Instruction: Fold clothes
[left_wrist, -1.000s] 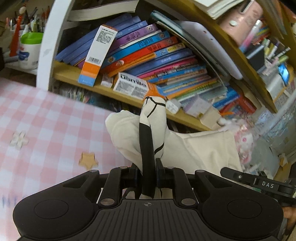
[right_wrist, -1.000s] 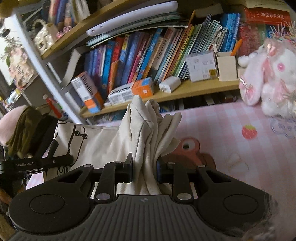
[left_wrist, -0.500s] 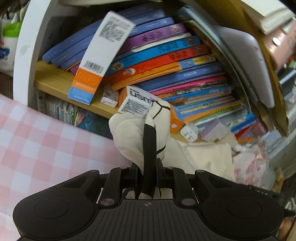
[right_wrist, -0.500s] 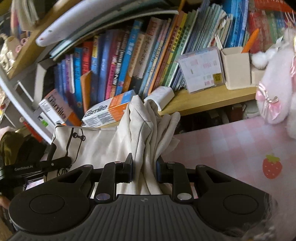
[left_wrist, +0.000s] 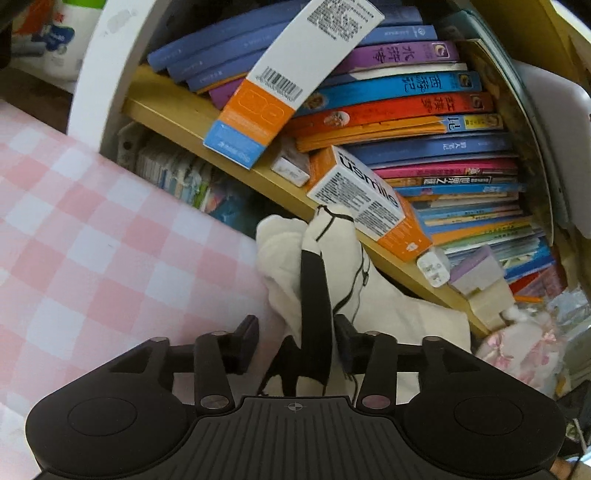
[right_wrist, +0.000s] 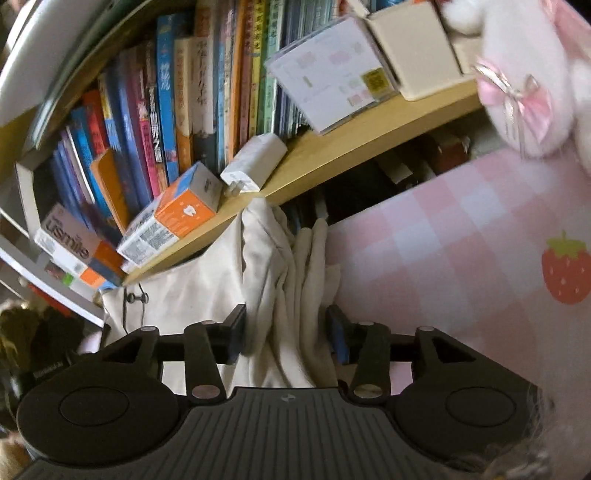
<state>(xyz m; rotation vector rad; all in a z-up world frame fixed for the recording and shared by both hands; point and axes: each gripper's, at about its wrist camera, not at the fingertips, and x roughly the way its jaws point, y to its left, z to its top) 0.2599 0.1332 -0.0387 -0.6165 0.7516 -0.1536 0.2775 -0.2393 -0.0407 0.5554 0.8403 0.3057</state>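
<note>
Left gripper (left_wrist: 297, 341): jaws opening, left pad clear of the cream garment (left_wrist: 291, 258), whose bunched fold with its black strap stands between the fingers and rises ahead. Right gripper (right_wrist: 286, 332): jaws opening, gathered cream folds between them, no longer pinched; pink checked tablecloth (right_wrist: 461, 258) to its right

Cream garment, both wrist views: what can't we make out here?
- Left wrist: the cream garment's near part is hidden behind the left hand-held gripper, whose jaws are opening.
- Right wrist: the garment's lower folds are hidden under the right hand-held gripper, also opening; the pink plush toy is blurred and cut off by the frame edge.
</note>
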